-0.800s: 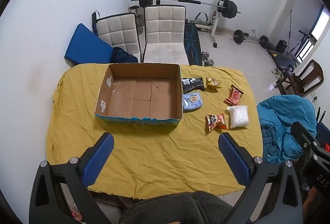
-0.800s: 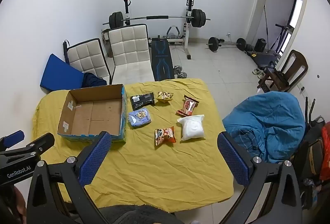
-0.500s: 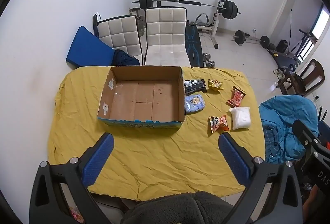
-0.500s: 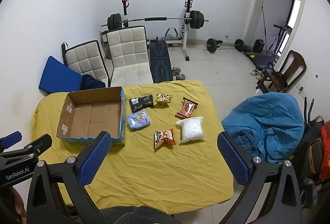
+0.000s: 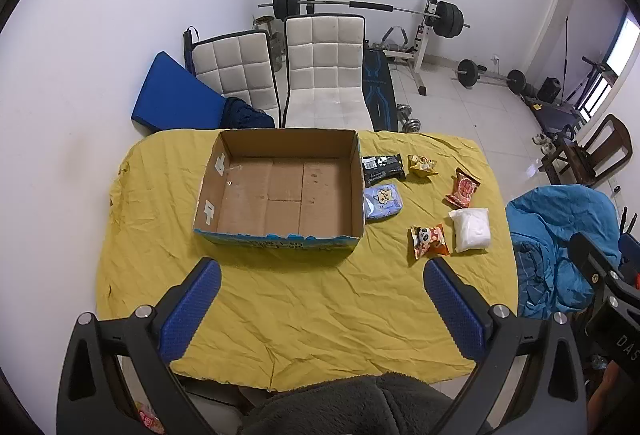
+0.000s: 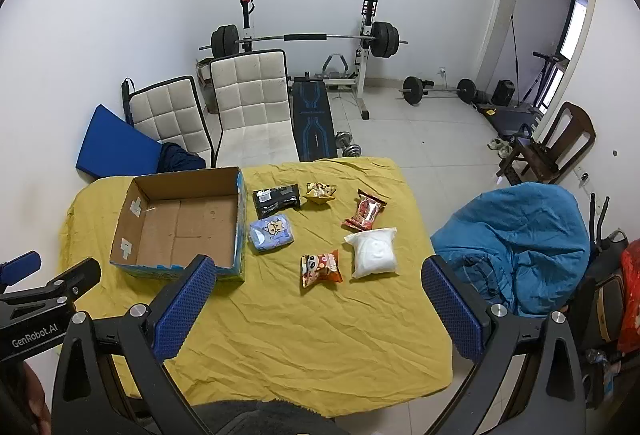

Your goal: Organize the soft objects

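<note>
On yellow cloth (image 5: 304, 299), six soft packets are laid at three o'clock of the open brown cardboard box (image 5: 280, 187) (empty); the left gripper (image 5: 320, 299) and right gripper (image 6: 316, 299) are held wide apart, gripping nothing.

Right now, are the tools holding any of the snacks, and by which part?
No. The left tool and right tool are both open and empty, above the cloth.

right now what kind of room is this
Probably a spare room at home used as a gym: a barbell rack, loose dumbbells on the tiled floor, and a yellow-clothed table.
</note>
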The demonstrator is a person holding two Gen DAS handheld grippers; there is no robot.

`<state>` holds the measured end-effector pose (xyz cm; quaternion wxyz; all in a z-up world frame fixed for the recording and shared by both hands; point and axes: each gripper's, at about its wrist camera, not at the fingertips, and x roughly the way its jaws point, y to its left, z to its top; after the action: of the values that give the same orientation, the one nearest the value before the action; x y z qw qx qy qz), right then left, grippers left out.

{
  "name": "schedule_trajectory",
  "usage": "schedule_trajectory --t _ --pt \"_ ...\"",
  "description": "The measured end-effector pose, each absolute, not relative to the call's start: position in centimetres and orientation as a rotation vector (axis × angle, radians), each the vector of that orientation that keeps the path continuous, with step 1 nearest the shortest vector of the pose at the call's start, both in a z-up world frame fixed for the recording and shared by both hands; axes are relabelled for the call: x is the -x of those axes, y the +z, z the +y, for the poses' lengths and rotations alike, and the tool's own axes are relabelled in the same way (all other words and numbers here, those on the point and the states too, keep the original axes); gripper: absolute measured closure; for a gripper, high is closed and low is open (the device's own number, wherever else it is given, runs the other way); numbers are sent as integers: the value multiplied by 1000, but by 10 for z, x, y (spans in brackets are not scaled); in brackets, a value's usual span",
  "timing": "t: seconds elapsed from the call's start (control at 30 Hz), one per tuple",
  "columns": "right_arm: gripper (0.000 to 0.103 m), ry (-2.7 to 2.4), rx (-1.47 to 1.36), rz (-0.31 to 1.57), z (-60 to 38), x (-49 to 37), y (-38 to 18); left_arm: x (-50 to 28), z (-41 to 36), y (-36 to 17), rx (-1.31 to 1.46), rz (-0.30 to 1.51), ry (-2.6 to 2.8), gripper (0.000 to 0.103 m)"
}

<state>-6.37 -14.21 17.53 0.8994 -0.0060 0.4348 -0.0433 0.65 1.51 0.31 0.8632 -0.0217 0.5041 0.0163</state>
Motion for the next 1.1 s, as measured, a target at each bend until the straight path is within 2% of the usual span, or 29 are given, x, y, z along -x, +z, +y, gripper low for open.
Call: schedule_trajectory --t 1.1 --pt "0 -65 24 857 -138 70 179 4 11 18 43 988 68 0"
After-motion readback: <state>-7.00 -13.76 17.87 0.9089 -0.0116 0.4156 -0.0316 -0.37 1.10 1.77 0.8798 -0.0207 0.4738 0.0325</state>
